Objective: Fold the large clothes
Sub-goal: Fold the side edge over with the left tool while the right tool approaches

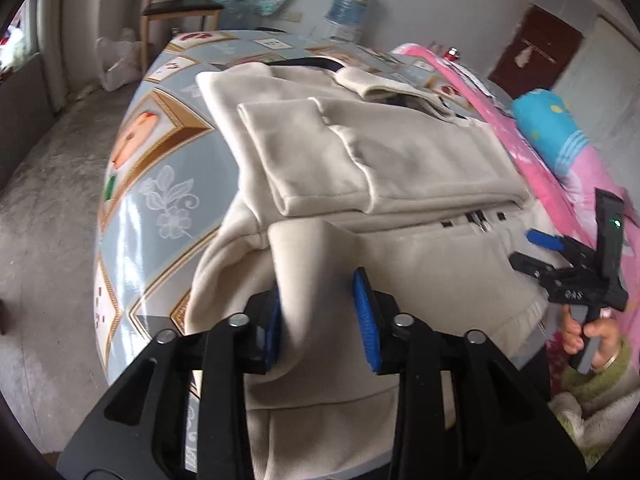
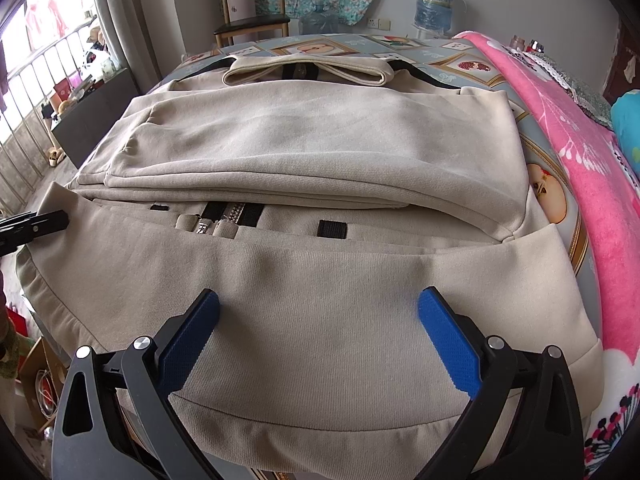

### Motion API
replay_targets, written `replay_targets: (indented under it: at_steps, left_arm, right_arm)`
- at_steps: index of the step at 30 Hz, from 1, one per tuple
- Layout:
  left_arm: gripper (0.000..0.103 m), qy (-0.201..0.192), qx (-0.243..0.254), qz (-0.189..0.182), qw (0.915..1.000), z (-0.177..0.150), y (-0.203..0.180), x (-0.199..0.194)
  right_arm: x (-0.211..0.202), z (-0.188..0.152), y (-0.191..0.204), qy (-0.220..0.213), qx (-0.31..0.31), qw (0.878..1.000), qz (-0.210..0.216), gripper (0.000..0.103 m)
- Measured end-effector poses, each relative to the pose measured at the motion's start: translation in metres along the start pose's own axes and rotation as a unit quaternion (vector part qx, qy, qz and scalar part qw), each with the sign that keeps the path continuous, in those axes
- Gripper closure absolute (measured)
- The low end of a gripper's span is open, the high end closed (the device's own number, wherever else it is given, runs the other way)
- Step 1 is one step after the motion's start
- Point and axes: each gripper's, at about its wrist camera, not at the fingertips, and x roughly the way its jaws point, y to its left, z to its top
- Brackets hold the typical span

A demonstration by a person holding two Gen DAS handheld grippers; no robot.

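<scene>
A beige zip jacket (image 1: 400,160) (image 2: 320,152) lies on the table, its upper part folded down over the black zipper (image 2: 232,216). In the left wrist view my left gripper (image 1: 320,312) is at the jacket's near left edge, and a raised fold of the beige fabric fills the gap between its blue pads (image 1: 366,320). My right gripper (image 2: 320,320) hovers wide open over the bottom hem (image 2: 320,412), with nothing pinched. It also shows at the right (image 1: 522,247), held by a hand (image 1: 600,336). The left gripper's tip (image 2: 40,224) shows at the jacket's left edge.
The table wears a blue-grey oilcloth (image 1: 168,208) printed with framed pictures. A pink blanket (image 2: 592,184) lies along the right side, beside a turquoise bundle (image 1: 548,128). A wooden chair (image 2: 252,20) and a water bottle (image 2: 434,4) stand by the far wall.
</scene>
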Motion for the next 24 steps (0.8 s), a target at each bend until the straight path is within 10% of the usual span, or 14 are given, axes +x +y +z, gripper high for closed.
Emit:
replay_targets:
  at_steps: [14,24]
  left_arm:
    - [0.091,0.001,0.089,0.231,0.9689,-0.005,-0.063,0.014]
    - [0.091,0.000,0.113,0.267,0.9572,-0.007,-0.073,0.016]
  right_arm:
    - [-0.053,-0.019,-0.081,-0.036,0.066,0.997,-0.018,0.014]
    - [-0.039,0.007,-0.153,-0.012,0.100,0.995,-0.011,0.057]
